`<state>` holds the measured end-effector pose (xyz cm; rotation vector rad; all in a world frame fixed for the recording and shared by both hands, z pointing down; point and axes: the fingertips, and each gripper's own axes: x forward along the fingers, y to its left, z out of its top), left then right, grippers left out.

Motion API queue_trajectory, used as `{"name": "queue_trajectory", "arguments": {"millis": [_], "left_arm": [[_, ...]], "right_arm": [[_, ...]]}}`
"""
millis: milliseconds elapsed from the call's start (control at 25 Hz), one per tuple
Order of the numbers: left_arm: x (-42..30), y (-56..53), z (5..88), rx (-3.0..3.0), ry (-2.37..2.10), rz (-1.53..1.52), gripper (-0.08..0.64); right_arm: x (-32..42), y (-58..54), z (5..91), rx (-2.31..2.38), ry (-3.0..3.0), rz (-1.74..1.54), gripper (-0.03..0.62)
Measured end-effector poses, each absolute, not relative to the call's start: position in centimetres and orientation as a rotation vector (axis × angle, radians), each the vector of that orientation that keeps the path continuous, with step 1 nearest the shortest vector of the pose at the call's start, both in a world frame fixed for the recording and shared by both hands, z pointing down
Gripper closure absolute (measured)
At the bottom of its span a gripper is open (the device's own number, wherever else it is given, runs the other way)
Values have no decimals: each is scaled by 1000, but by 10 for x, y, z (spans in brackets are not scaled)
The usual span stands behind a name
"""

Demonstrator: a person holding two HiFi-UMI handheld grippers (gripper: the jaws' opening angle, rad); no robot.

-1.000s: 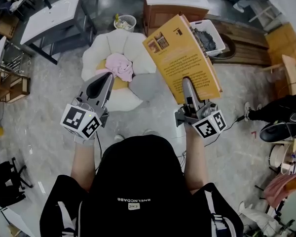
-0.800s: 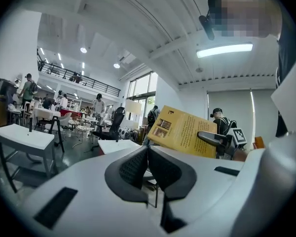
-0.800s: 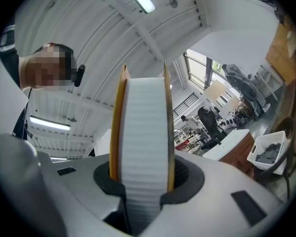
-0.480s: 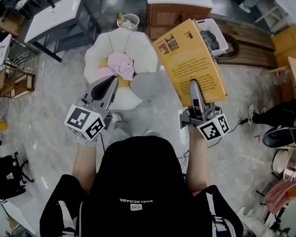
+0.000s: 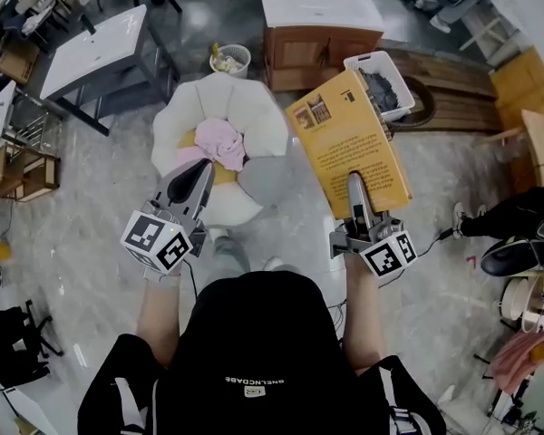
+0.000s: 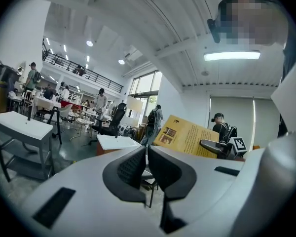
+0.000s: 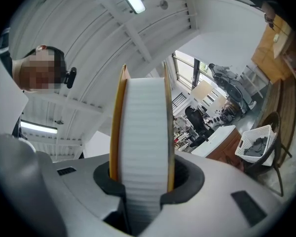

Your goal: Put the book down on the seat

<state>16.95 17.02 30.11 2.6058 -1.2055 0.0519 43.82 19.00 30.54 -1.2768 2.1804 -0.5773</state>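
Note:
My right gripper [image 5: 354, 191] is shut on a thick yellow book [image 5: 346, 141], held up in the air to the right of the seat; its white page block [image 7: 143, 147] fills the gap between the jaws in the right gripper view. The seat [image 5: 219, 116] is a white flower-shaped cushioned chair with a pink cloth [image 5: 219, 140] on a yellow centre. My left gripper [image 5: 198, 178] is shut and empty, hovering over the seat's near edge. In the left gripper view its jaws [image 6: 146, 167] meet, with the book [image 6: 190, 137] visible to the right.
Behind the seat stand a small wastebasket [image 5: 228, 61], a wooden cabinet with a white top [image 5: 319, 16] and a white laundry basket [image 5: 382, 78]. A white table [image 5: 95, 48] is at the left. A person sits at the right edge [image 5: 517, 220].
The book and my right gripper have come slightly lower and nearer to me; the book stays clamped. My left gripper keeps its place over the seat's edge.

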Motion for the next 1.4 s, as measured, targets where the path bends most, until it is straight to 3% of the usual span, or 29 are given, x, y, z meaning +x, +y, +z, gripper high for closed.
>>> {"name": "queue_trajectory", "arguments": {"millis": [480, 880, 1400], "left_arm": [[128, 127, 302, 2616, -1150, 7, 545], [14, 29, 318, 2577, -1099, 15, 545], [-123, 3, 349, 2541, -1081, 20, 543]], "right_arm": [[406, 154, 297, -1361, 2158, -570, 431], [304, 57, 309, -1498, 2157, -652, 431], [170, 11, 356, -1678, 2202, -880, 431]]}}
